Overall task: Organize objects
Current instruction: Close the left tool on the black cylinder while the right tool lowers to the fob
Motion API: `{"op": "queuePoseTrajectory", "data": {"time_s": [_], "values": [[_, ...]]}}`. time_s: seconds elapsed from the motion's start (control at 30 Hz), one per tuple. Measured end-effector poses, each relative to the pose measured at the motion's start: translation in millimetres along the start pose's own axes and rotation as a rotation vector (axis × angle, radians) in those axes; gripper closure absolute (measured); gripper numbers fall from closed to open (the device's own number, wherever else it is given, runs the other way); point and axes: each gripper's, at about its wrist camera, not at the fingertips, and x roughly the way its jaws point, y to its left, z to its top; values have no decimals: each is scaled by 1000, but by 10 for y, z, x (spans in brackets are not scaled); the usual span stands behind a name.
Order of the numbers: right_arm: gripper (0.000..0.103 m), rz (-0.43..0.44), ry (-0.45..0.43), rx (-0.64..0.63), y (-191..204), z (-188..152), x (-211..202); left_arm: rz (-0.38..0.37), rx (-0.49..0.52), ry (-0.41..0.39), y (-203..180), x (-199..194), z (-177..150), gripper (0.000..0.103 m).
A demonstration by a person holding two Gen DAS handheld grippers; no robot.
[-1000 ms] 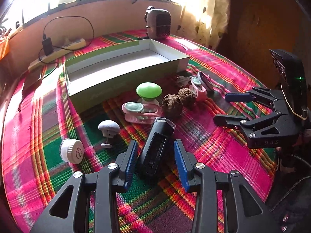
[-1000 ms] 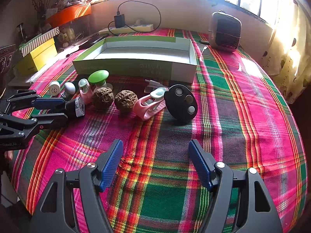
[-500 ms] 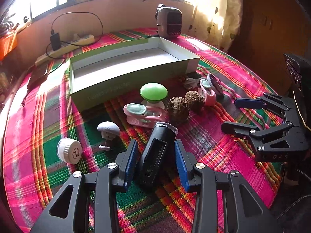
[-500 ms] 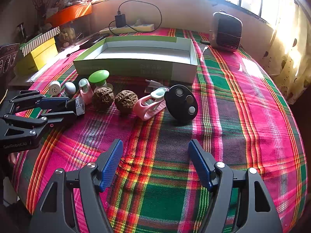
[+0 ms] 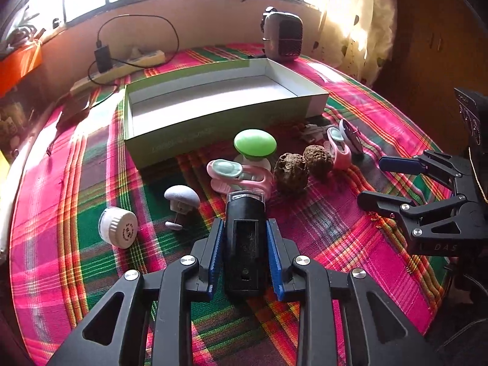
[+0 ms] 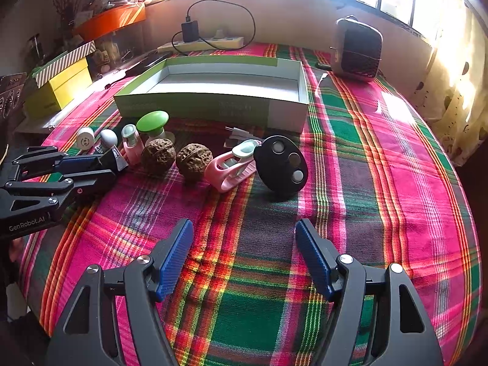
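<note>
A black oblong device (image 5: 245,244) lies on the plaid cloth between the blue pads of my left gripper (image 5: 245,225), whose jaws are closing and now touch its sides. In the right wrist view the same left gripper (image 6: 91,167) sits at the left with the device (image 6: 114,158) in it. My right gripper (image 6: 244,228) hangs open over bare cloth, with nothing between its fingers. An empty green and white box (image 5: 213,122) stands behind a row of small items: a green knob (image 5: 254,143), a pink clip (image 5: 238,177), two walnuts (image 5: 289,172) and a black oval disc (image 6: 280,163).
A white cap (image 5: 119,227) and a white mushroom-shaped plug (image 5: 181,198) lie left of the device. A small heater (image 5: 283,36) and a power strip (image 5: 122,64) sit at the back by the window. Yellow boxes (image 6: 58,85) stand off the table's left.
My left gripper's jaws have come together from wide open onto the sides of the black device, and the device now lies straight between them. The right gripper has not moved.
</note>
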Motion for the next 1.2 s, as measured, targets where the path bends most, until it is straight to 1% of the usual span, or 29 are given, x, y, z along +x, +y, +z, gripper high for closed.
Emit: {"op": "queuePoseTrajectory", "data": {"time_s": [0.2,0.33,0.47,0.63,0.77,1.0,1.03,1.1,1.2], "values": [[33,-41,5,19,-144,72,40,6,-38,-3,10,4,5,78],[33,-43,19,51,-288,147,93,15,-47,-5,2,8,4,78],[33,-52,23,39,-339,229,147,20,-59,-9,2,13,6,78],[33,-40,21,7,-336,305,211,27,-70,-11,1,25,21,78],[33,-21,26,22,-382,354,267,29,-78,-12,1,30,26,78],[33,-17,27,19,-385,375,278,34,-82,-11,8,34,35,78],[34,-16,26,19,-382,374,277,34,-85,-11,9,33,34,78],[43,-13,21,15,-376,376,268,34,-87,-14,9,33,29,78],[51,-10,16,17,-377,373,260,36,-89,-15,8,32,27,78]]}}
